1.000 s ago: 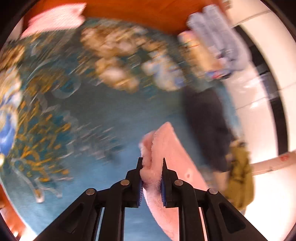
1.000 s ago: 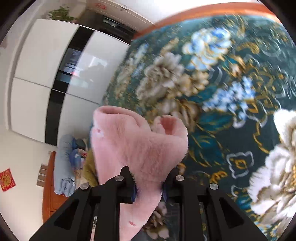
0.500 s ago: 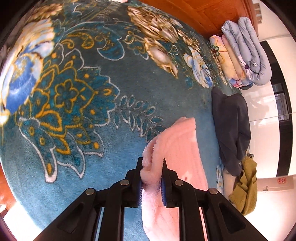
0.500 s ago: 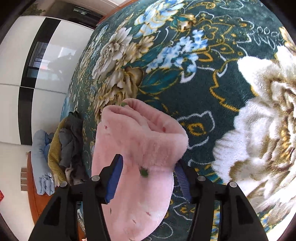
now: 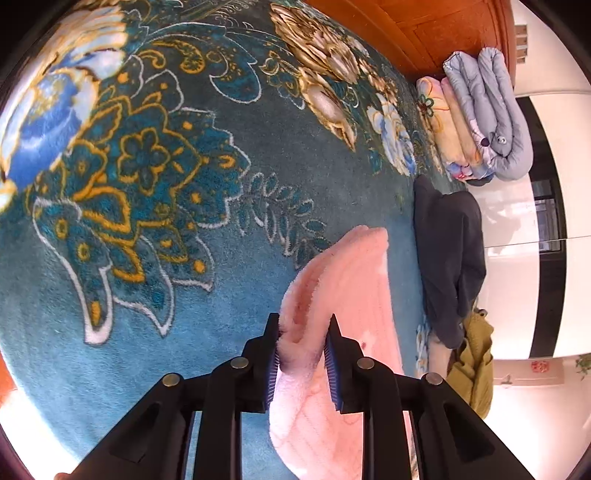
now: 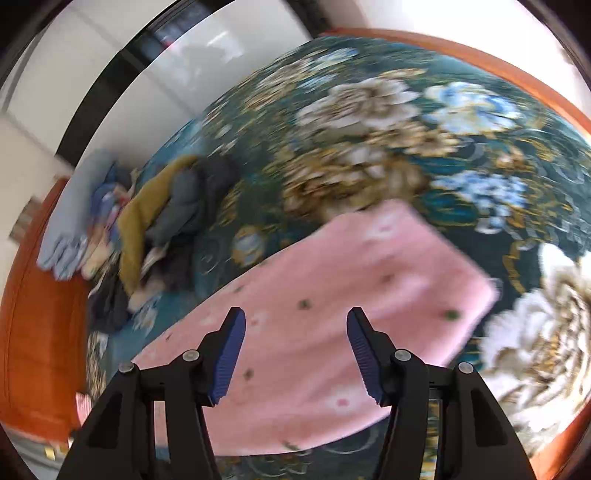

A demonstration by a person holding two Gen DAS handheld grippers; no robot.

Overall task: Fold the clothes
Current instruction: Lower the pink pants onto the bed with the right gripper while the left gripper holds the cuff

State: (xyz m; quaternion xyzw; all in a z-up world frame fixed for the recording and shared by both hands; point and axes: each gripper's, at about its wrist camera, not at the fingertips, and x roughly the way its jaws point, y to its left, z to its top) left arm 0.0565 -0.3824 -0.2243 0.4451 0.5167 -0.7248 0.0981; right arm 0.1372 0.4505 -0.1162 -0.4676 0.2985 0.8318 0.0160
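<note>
On the floral bed cover (image 5: 155, 236), my left gripper (image 5: 302, 360) pinches a bunched edge of the pink fleece garment (image 5: 351, 280), jaws pressed into the pile from both sides. My right gripper (image 6: 295, 354) hangs above the same pink fleece garment (image 6: 332, 295) with jaws spread wide and nothing between them; that view is blurred with motion. The garment lies flat as a broad panel across the cover, one end lifted in the left grip.

I judge a fold to be in hand: one side let go, the other held. Whether that edge is about to be laid over or has just been picked up, I cannot tell. Any next move needs the held edge kept square to the panel, so the thick pile does not bunch.

Near the bed's edge lie a dark garment (image 5: 448, 251), a mustard garment (image 5: 476, 362) and rolled quilts (image 5: 487, 122) against the wooden headboard (image 5: 424, 29), well clear of the fleece.
</note>
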